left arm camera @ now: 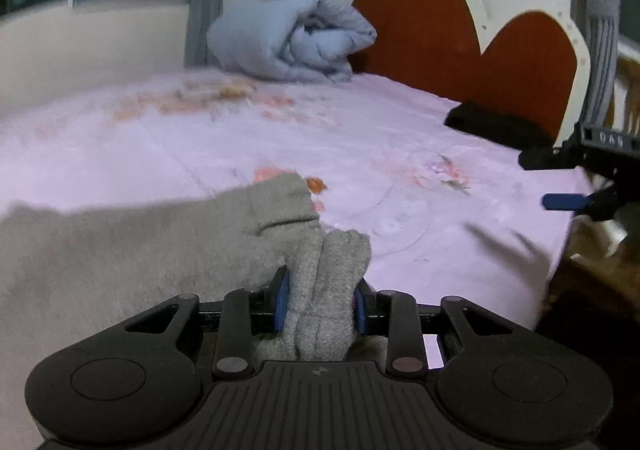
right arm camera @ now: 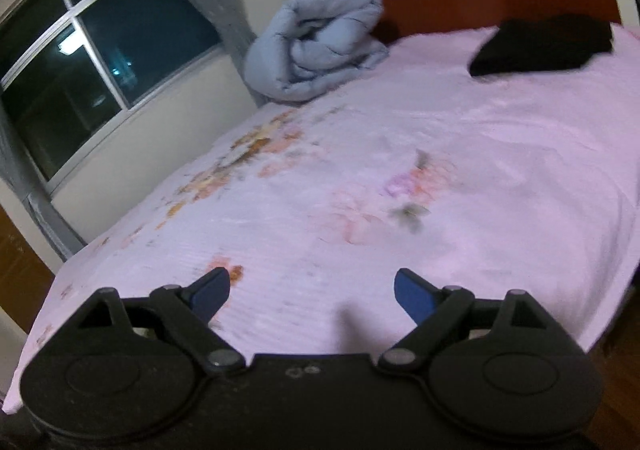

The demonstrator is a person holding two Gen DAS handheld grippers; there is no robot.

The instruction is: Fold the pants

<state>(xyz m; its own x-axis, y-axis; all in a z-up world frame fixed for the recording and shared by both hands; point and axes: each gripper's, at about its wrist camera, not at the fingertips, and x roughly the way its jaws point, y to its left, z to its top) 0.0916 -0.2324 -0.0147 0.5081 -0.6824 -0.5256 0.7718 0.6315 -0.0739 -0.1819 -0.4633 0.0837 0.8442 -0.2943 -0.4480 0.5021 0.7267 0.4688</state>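
Observation:
Grey knit pants point(left arm camera: 160, 246) lie across the near left of the pink bed sheet point(left arm camera: 280, 138) in the left wrist view. My left gripper point(left arm camera: 320, 298) is shut on a bunched fold of the grey pants, the cloth pinched between its blue pads. My right gripper point(right arm camera: 312, 292) is open and empty, hovering over the bare pink sheet point(right arm camera: 400, 154); it also shows at the right edge of the left wrist view point(left arm camera: 592, 186). The pants are not in the right wrist view.
A rolled blue-grey quilt point(left arm camera: 288, 38) point(right arm camera: 316, 46) sits at the head of the bed by the red headboard point(left arm camera: 420, 26). A folded black garment point(left arm camera: 496, 126) point(right arm camera: 544, 44) lies at the far right. A window point(right arm camera: 80, 62) and curtain are on the left; the bed edge drops off at the right.

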